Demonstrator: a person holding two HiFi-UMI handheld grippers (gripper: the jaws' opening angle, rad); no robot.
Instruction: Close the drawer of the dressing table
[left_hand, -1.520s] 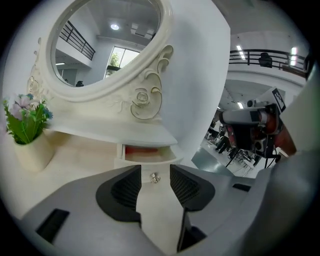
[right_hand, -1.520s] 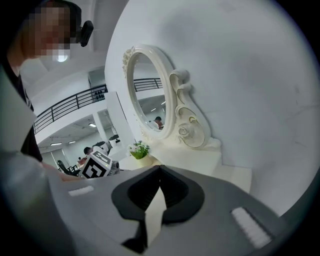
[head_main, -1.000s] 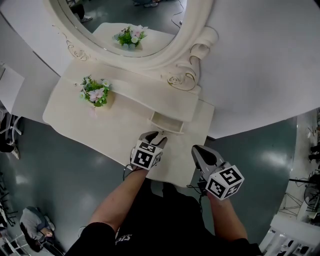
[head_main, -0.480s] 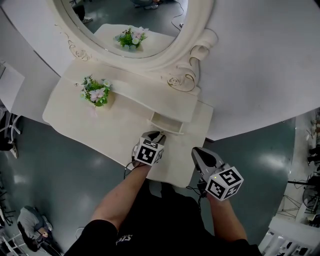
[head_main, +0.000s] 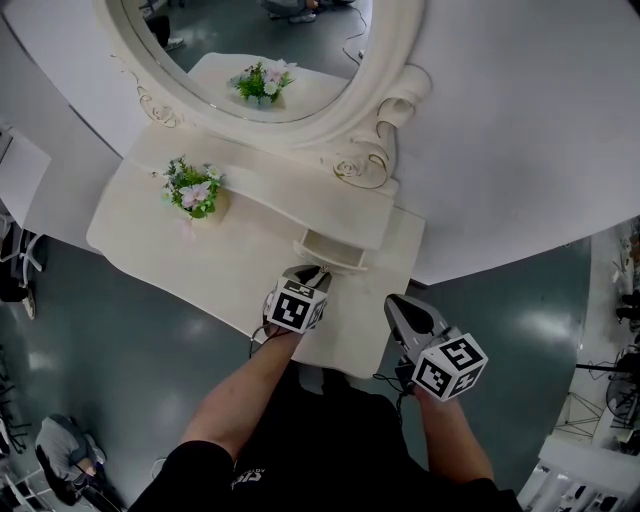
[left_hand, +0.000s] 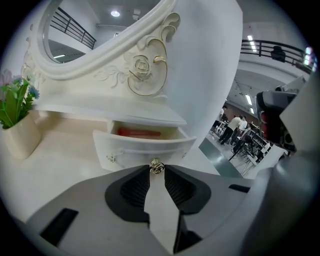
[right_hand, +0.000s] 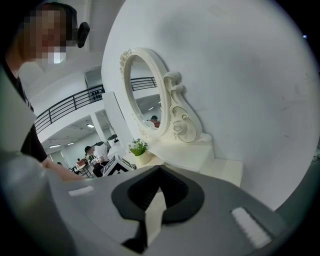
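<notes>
- The dressing table (head_main: 230, 265) is cream-white and stands against a white wall, with an oval mirror (head_main: 262, 50) in a carved frame above it.
- A small drawer (head_main: 331, 247) sits under the raised shelf at the mirror's right foot. It is pulled partway out, and a red thing (left_hand: 139, 133) lies inside it.
- The left gripper (head_main: 312, 271) points down at the drawer front. Its jaws have just been closing, and its tips now pinch the little gold knob (left_hand: 156, 167) in the middle of that front.
- The right gripper (head_main: 395, 302) hangs just off the table's front right corner, well apart from the drawer. Its fingertips are pressed together with nothing between them, and it touches nothing.
- A pot of pink and white flowers (head_main: 193, 187) stands on the left part of the tabletop, well apart from both grippers.
</notes>
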